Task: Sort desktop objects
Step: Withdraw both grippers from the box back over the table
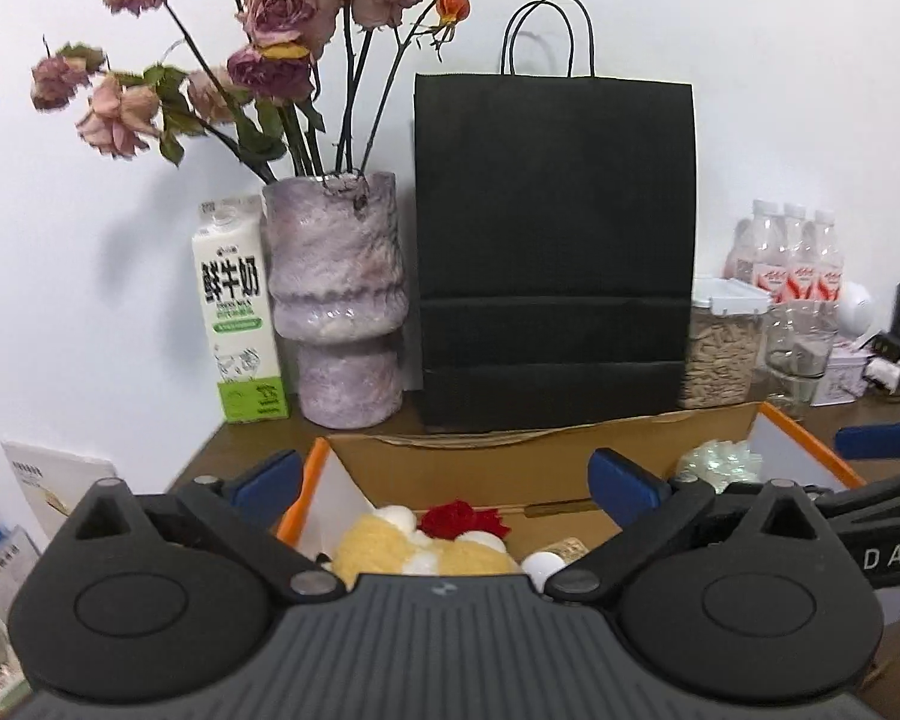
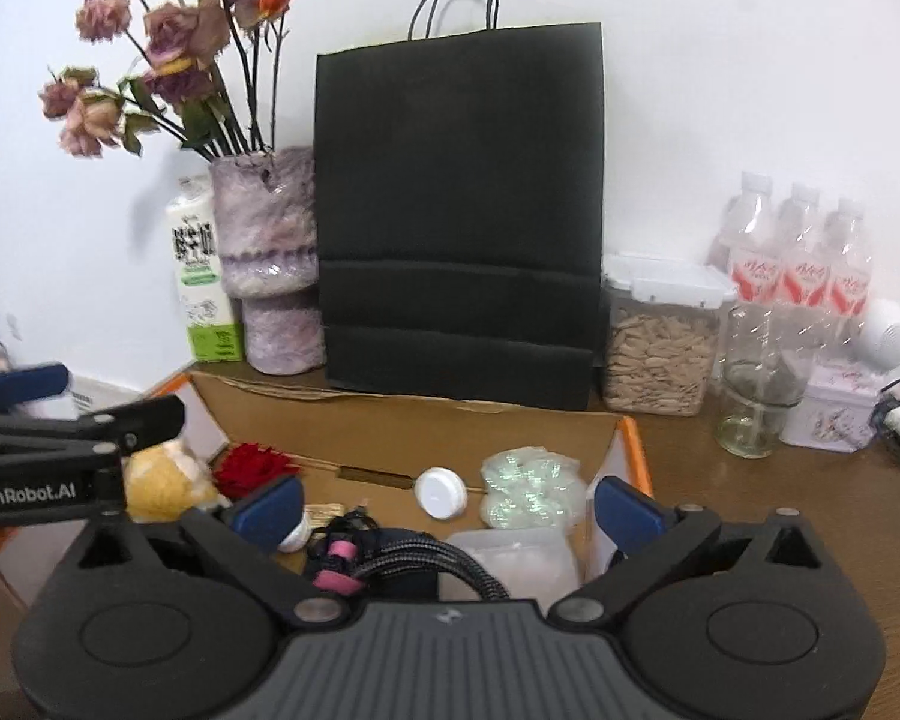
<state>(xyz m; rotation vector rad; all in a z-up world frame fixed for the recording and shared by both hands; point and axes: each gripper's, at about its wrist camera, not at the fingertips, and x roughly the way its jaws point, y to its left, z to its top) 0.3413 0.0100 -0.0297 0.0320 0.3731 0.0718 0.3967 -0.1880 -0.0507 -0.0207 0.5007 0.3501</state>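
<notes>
Both the left gripper (image 1: 447, 480) and right gripper (image 2: 447, 507) are holding jaws wide, empty, over one cardboard box (image 2: 426, 420); three ribbed plastic bottles (image 2: 801, 252) are standing at the bench's back edge.

Left claw (image 1: 447, 477): both blue-padded fingers (image 1: 270, 474) are spread wide apart, with nothing pressed between the pads; the claw points forward and slightly downward. Right claw (image 2: 447, 501): its blue-padded fingers (image 2: 627, 507) are likewise spread to full width and grip nothing, with the same forward, slightly downward pitch. The two claws are held side by side: in the right wrist view the left claw's black linkage enters at the left of the right claw.
</notes>
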